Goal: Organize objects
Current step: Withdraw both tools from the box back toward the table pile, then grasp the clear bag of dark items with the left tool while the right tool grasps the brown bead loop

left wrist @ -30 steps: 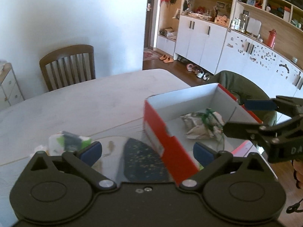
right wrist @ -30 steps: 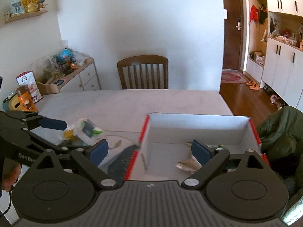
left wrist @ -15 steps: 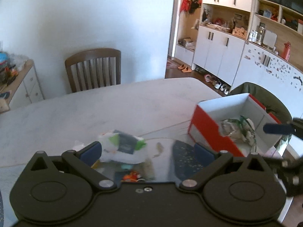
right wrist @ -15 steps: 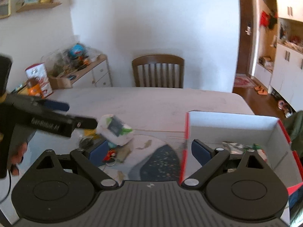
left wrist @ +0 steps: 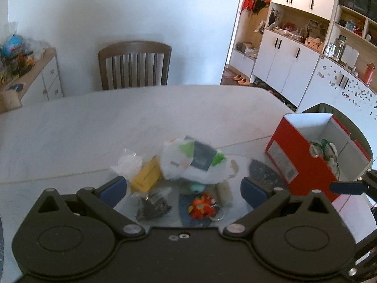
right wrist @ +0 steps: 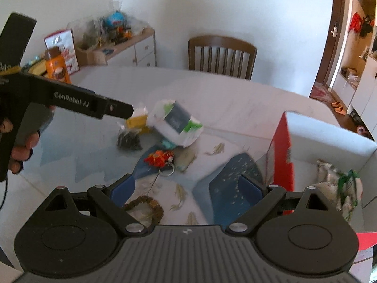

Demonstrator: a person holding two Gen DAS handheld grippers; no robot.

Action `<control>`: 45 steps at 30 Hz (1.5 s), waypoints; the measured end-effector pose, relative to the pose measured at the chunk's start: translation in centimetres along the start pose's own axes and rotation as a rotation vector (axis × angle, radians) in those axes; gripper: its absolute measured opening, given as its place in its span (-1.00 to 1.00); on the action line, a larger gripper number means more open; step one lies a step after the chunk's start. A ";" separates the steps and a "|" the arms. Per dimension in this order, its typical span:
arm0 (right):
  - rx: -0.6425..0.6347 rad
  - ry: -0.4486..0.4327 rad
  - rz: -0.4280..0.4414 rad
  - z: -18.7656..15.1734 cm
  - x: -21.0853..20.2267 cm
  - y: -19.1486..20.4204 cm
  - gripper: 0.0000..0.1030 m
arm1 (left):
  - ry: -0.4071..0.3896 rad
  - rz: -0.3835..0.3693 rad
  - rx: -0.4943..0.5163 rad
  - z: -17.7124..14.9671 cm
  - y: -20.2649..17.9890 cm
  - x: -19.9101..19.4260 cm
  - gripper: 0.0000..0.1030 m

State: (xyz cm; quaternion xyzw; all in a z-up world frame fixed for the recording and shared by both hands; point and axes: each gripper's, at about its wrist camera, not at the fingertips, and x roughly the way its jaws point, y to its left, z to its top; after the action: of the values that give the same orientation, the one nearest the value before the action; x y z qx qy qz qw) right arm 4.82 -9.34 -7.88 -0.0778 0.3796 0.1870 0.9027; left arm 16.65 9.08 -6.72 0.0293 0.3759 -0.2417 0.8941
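While the red box (left wrist: 289,162) at the right edge of the left wrist view already holds a crumpled silver packet with green string (left wrist: 326,151), most of the clutter lies loose on the table (left wrist: 94,127), so the job looks only begun. In the lower centre of that view sit a white pouch with a green and dark label (left wrist: 193,162), a yellow packet (left wrist: 146,176) touching its left side, a dark bagged item (left wrist: 153,208) and an orange keychain toy (left wrist: 202,208), all close together. A beaded bracelet (right wrist: 146,206) lies at the bottom centre of the right wrist view. The left gripper (left wrist: 183,188) hangs spread wide over this pile, grasping nothing. The right gripper (right wrist: 186,188) is likewise released and empty, beside the box. Each remaining piece seemingly needs carrying into the box.
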 end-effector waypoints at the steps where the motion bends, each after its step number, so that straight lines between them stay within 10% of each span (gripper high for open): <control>1: -0.001 0.011 -0.002 -0.2 0.5 0.2 0.84 | 0.004 0.008 -0.001 -0.1 0.3 0.2 0.99; 22: -0.032 0.200 0.012 -2.2 7.5 2.7 0.18 | 0.118 0.004 0.014 -3.1 4.1 6.5 0.72; 45: -0.064 0.262 0.056 -2.8 9.8 3.8 -0.66 | 0.144 -0.042 -0.042 -4.0 4.5 8.8 -0.28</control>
State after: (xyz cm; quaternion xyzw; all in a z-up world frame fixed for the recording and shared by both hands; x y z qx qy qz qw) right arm 7.76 -3.94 -16.80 -0.1197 0.4900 0.2123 0.8370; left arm 21.33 10.41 -16.21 0.0201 0.4448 -0.2496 0.8599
